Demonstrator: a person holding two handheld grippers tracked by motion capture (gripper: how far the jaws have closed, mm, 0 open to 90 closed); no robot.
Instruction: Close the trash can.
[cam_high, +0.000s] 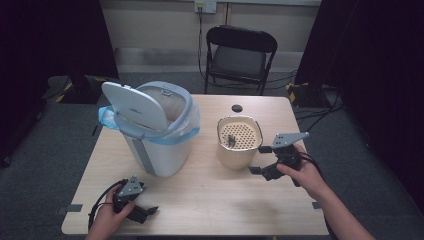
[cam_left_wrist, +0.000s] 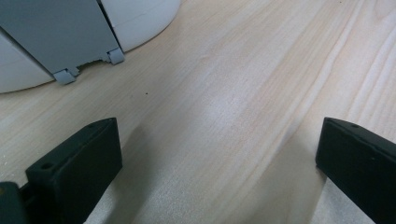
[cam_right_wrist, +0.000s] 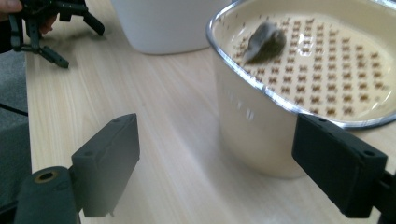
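A white pedal bin with a blue liner stands left of centre, its lid tipped up. Right of it sits a cream pot with a perforated strainer insert; a small grey lump lies on the insert. My right gripper is open at the pot's front right, and in the right gripper view the pot's wall stands just ahead of its jaws, touching neither. My left gripper rests open near the front left edge, with bare table between its jaws.
The bin's grey pedal is close ahead of the left gripper. A small black disc lies at the table's far side. A black folding chair stands behind the table, with dark curtains at both sides.
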